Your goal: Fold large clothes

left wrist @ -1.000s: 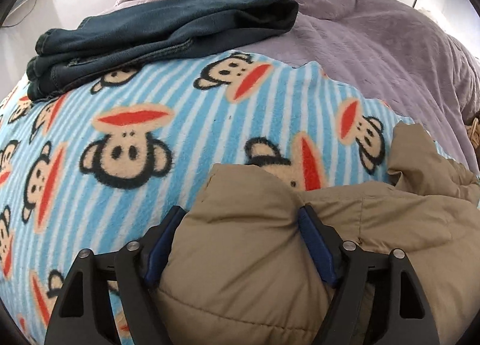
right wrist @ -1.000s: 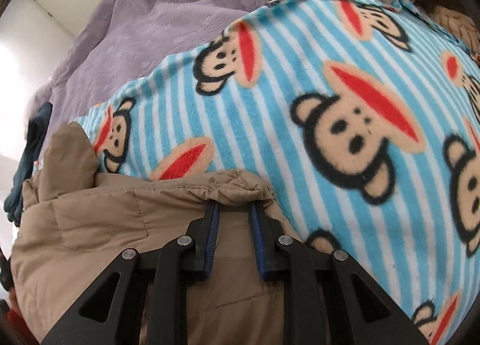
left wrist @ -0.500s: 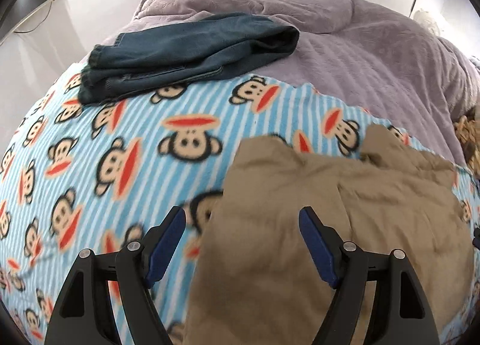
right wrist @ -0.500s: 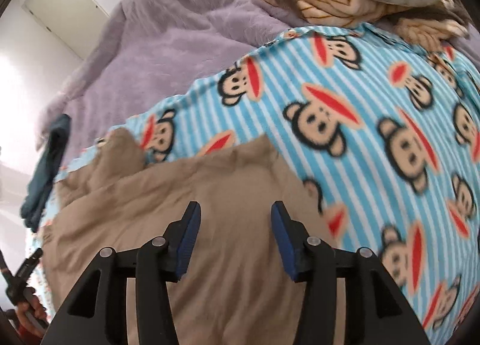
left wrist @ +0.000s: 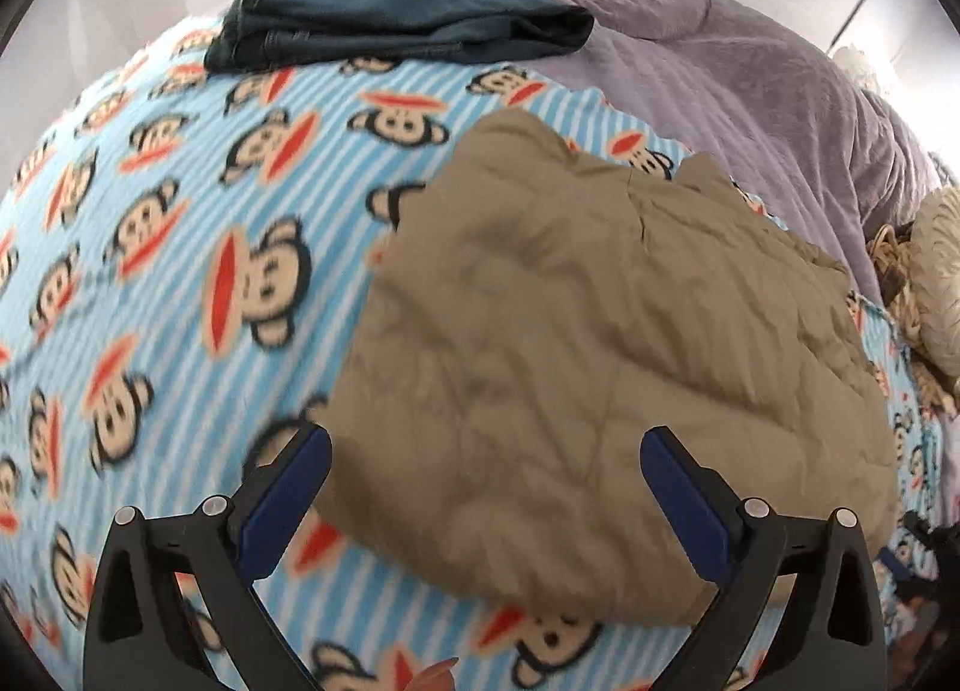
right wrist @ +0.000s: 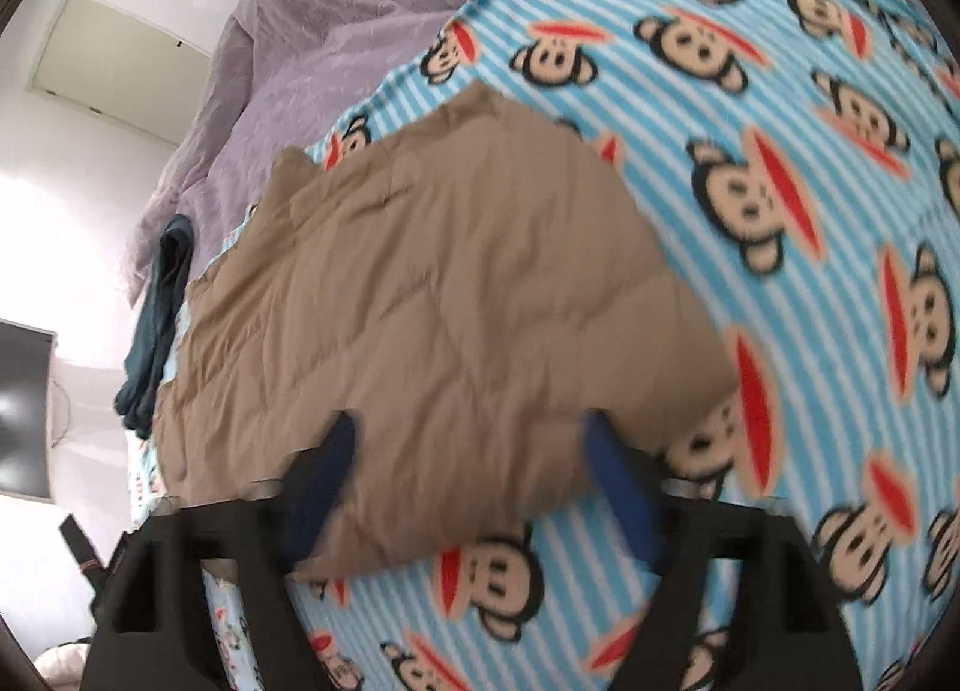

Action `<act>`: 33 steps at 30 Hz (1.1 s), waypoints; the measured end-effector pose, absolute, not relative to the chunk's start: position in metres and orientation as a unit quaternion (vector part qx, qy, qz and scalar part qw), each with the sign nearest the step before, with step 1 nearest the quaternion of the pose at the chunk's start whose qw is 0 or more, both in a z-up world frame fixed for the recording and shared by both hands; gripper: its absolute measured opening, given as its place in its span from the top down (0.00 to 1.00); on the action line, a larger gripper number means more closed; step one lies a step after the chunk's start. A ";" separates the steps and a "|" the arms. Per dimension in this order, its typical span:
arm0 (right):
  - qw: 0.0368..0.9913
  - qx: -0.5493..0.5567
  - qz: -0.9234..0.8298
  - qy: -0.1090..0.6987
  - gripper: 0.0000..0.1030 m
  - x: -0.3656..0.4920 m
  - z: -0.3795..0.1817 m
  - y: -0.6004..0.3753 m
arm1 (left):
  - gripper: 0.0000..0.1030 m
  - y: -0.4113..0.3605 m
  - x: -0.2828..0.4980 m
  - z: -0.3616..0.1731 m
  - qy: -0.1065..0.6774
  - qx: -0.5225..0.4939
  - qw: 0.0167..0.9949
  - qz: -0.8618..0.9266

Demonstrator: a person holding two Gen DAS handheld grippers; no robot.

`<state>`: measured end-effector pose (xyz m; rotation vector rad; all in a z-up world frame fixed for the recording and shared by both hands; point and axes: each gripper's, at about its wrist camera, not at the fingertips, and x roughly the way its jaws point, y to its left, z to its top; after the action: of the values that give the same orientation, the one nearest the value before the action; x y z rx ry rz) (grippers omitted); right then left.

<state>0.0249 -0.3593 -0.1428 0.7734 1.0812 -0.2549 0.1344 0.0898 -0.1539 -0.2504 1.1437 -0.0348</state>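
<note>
A tan quilted jacket lies folded into a rough rectangle on the blue striped monkey-print blanket; it also shows in the right wrist view. My left gripper is open and empty, raised above the jacket's near left part. My right gripper is open and empty, raised above the jacket's near edge. Neither gripper touches the cloth.
Folded dark blue jeans lie at the blanket's far edge, also seen at the left in the right wrist view. A lilac bedspread covers the bed beyond. A woven basket and cushion sit at the right.
One second ago both grippers were closed on the jacket's edge. They have since let go, opened wide and pulled back and up, leaving the jacket lying folded on the blanket.
</note>
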 end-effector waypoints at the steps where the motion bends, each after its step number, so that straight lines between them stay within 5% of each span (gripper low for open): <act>1: 0.778 0.361 -0.116 0.500 0.17 0.021 -0.145 -0.357 | 0.00 0.092 0.132 -0.156 0.541 -0.128 0.831 -0.017; 4: 0.772 0.375 -0.103 0.502 0.17 0.015 -0.152 -0.352 | 0.00 0.097 0.125 -0.163 0.549 -0.163 0.819 -0.022; 7: 0.762 0.402 -0.088 0.500 0.00 0.013 -0.163 -0.349 | 0.00 0.101 0.119 -0.174 0.562 -0.193 0.803 -0.033; 18: 0.721 0.491 -0.053 0.487 0.00 0.010 -0.201 -0.337 | 0.00 0.126 0.104 -0.211 0.562 -0.333 0.754 -0.063; 33: 0.687 0.589 -0.016 0.426 0.00 0.040 -0.249 -0.336 | 0.00 0.109 0.131 -0.237 0.529 -0.381 0.758 -0.035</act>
<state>0.0403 -0.3358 -0.2489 1.3188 0.9531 -0.0367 0.1308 0.1085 -0.2373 -0.8305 1.1523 -0.0769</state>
